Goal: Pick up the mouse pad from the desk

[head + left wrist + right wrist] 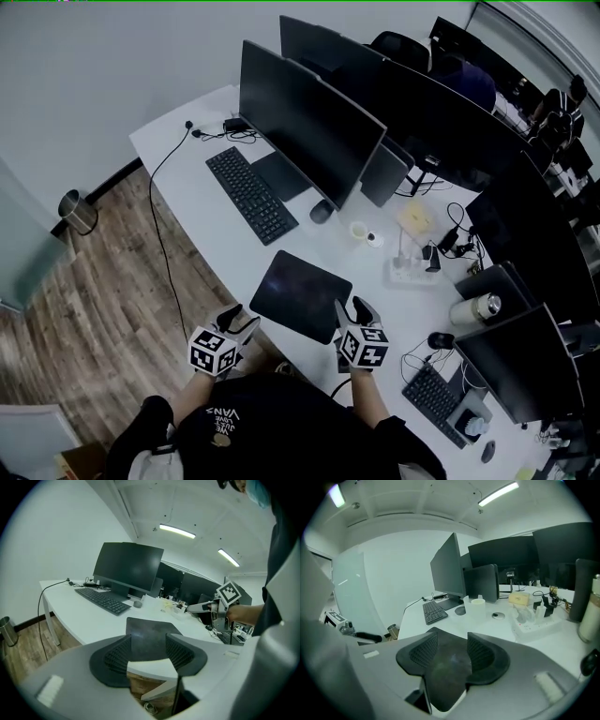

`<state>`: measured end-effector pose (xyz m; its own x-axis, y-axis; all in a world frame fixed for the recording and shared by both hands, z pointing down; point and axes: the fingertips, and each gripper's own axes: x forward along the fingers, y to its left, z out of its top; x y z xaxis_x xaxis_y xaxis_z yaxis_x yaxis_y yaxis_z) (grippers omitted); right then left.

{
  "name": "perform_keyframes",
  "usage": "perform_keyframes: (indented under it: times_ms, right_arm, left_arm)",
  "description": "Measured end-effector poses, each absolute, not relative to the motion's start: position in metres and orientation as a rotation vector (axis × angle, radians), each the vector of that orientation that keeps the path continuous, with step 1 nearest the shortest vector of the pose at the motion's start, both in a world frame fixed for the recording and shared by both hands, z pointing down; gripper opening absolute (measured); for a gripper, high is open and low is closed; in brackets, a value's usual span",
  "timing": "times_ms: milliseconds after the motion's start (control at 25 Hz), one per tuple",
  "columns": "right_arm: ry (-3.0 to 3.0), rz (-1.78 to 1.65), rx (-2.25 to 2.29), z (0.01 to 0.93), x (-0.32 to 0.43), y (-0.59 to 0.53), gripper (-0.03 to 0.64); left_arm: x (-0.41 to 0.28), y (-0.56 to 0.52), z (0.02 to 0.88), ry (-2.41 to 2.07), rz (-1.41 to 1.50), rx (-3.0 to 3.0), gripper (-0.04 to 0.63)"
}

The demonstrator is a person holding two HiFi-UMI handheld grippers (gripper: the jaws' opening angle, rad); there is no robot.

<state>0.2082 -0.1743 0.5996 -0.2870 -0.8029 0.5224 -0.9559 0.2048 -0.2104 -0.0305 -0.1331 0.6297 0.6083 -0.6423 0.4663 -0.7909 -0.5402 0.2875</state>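
The dark mouse pad [300, 295] lies flat on the white desk [202, 220], close to its front edge. My left gripper [241, 322] hovers at the desk's edge just left of the pad's near corner, jaws open and empty. In the left gripper view the mouse pad [147, 629] shows ahead between the open jaws of the left gripper [149, 651]. My right gripper [354, 313] is at the pad's near right corner, open. The right gripper view has the mouse pad [446, 670] under and between the spread jaws of the right gripper [451, 653], with neither pad pressing on it.
Behind the pad are a black keyboard [251, 195], a mouse [322, 211], a white cup [359, 230] and large monitors [309, 122]. A power strip [412, 272], cables and a metal bottle [476, 309] crowd the right. A bin [80, 211] stands on the wood floor.
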Motion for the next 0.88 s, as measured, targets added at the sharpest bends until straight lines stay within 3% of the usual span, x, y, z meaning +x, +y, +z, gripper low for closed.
perform_keyframes:
  times_ms: [400,880]
  right_arm:
    - [-2.174,0.77,1.623,0.634,0.229,-0.196,0.19]
    - [-1.988,0.863,1.601,0.696,0.242,-0.243,0.298]
  left_arm:
    - [-0.025,-0.153,0.651,-1.182,0.497,2.299,0.224]
    - [-0.028,-0.165,0.676,-1.018,0.522,2.226,0.259]
